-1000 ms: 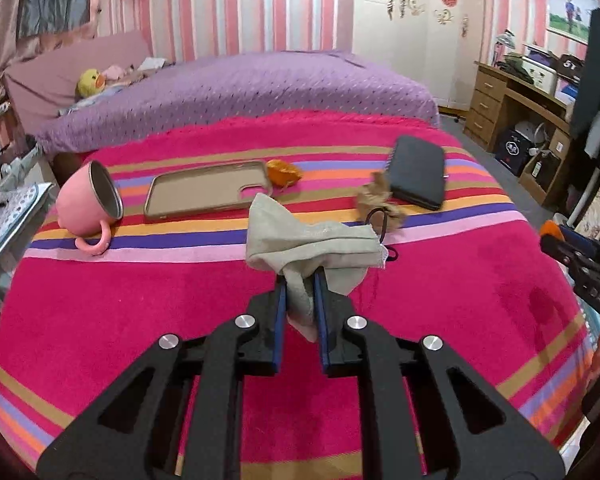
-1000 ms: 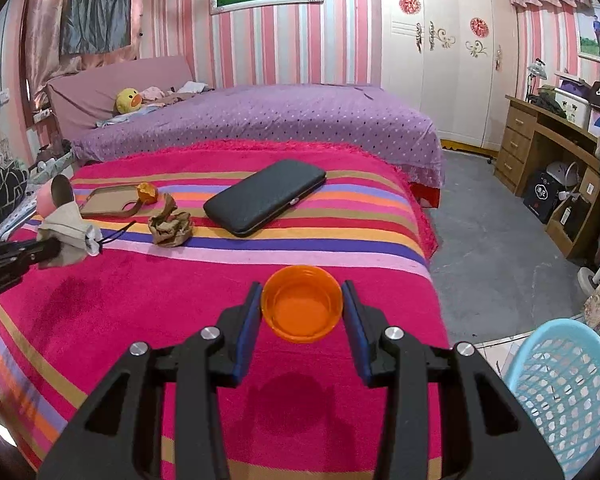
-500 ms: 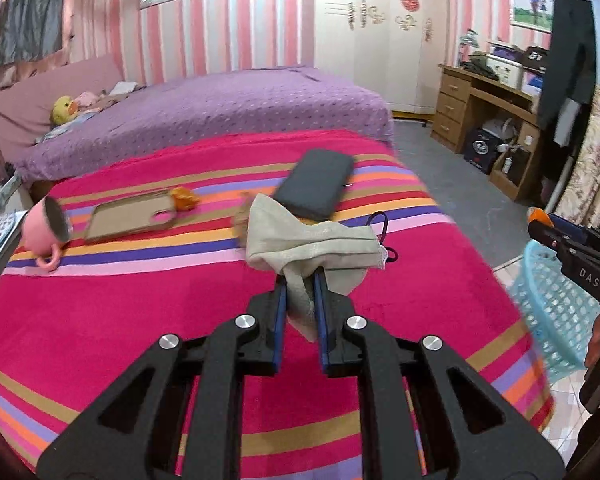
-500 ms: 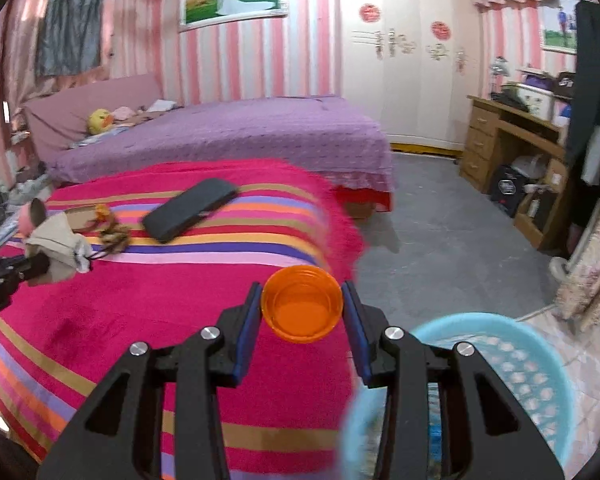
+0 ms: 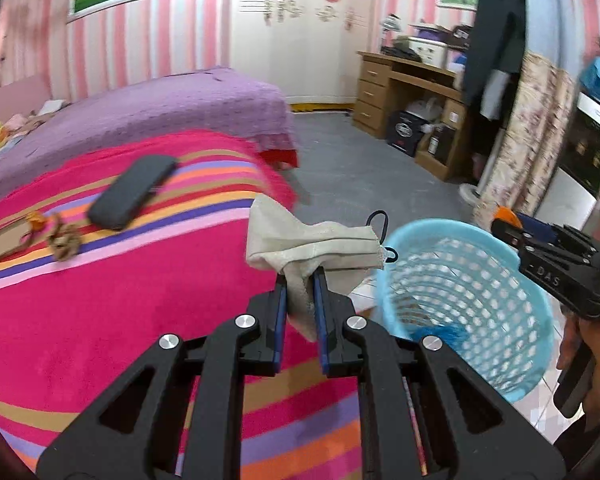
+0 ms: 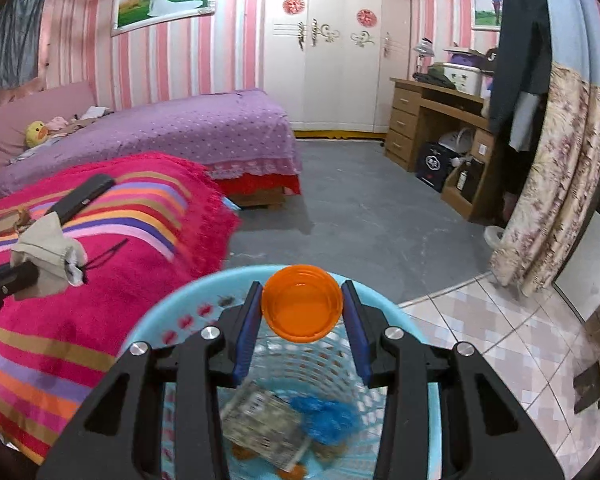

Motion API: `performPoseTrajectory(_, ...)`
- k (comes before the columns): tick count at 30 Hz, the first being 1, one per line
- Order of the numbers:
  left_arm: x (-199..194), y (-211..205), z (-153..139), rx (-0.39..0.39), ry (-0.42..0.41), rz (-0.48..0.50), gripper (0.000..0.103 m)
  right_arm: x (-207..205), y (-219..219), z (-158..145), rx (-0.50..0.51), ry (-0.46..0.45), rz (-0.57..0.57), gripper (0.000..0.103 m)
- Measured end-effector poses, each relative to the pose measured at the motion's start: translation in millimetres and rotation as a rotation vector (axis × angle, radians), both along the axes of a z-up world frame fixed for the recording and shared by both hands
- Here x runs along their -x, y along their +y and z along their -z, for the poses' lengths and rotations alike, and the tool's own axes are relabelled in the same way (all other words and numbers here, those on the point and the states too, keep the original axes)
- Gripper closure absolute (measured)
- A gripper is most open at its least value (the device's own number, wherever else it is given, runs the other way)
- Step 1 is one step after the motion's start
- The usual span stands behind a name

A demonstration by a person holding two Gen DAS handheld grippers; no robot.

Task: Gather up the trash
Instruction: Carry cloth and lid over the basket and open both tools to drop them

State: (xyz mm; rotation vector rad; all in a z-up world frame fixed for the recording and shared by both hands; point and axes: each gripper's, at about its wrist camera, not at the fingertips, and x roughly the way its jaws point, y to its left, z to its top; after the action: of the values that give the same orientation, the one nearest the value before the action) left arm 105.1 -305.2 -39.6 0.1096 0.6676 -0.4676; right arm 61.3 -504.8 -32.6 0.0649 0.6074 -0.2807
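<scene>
My left gripper [image 5: 300,280] is shut on a beige face mask [image 5: 312,244] with a black ear loop, held over the bed's edge just left of the light blue basket [image 5: 532,304]. The mask also shows in the right wrist view [image 6: 46,240]. My right gripper [image 6: 302,304] is shut on an orange cap [image 6: 302,306], held above the open basket [image 6: 172,304]. Inside the basket lie a printed wrapper [image 6: 260,424] and blue plastic [image 6: 328,416]. A crumpled brown scrap [image 5: 64,238] and an orange piece [image 5: 36,218] lie on the striped blanket [image 5: 100,312].
A black case [image 5: 134,192] and a tan phone case [image 5: 4,242] lie on the blanket. A purple bed [image 6: 172,128] stands behind. A wooden desk [image 6: 432,120], a hanging floral cloth [image 6: 548,184] and grey floor [image 6: 360,216] are to the right.
Both grippers have swung right, away from the bed and toward the basket. The right gripper with the cap now hangs over the basket; the left with the mask is beside it.
</scene>
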Motion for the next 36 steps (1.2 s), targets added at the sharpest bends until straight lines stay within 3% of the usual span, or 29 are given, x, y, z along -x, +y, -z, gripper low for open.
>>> performPoseTrajectory(8, 17.8, -64.3, 20.6, -0.052, 0.028, 0.092, 0.092, 21.6, -38.9, 11.6, -0.044, -0.008, 0.068, 0.063)
performPoseTrajectory(16, 22.6, -101.5, 27.2, -0.073, 0.043, 0.149, 0.088, 30.8, -49.0, 15.3, -0.065, -0.023, 0.095, 0.063)
performPoseTrajectory(17, 24.2, -104.1, 26.5, -0.076, 0.036, 0.152, 0.085, 31.2, -49.8, 15.9, -0.066, -0.023, 0.097, 0.063)
performPoseTrajectory(21, 25.2, -103.2, 22.5, -0.069, 0.013, 0.122, 0.035, 33.9, -51.8, 16.8, -0.065, -0.023, 0.102, 0.063)
performPoseTrajectory(24, 23.0, -92.8, 18.3, -0.068, -0.016, 0.081, 0.018, 34.3, -51.9, 17.6, -0.057, -0.020, 0.105, 0.063)
performPoseTrajectory(27, 15.5, -73.8, 13.4, -0.060, -0.041, 0.020, 0.008, 33.1, -49.9, 19.3, -0.050, -0.016, 0.105, 0.063)
performPoseTrajectory(36, -10.7, -26.9, 12.1, -0.041, -0.017, -0.092, 0.006, 21.9, -33.4, 20.3, -0.040, -0.002, 0.056, 0.063)
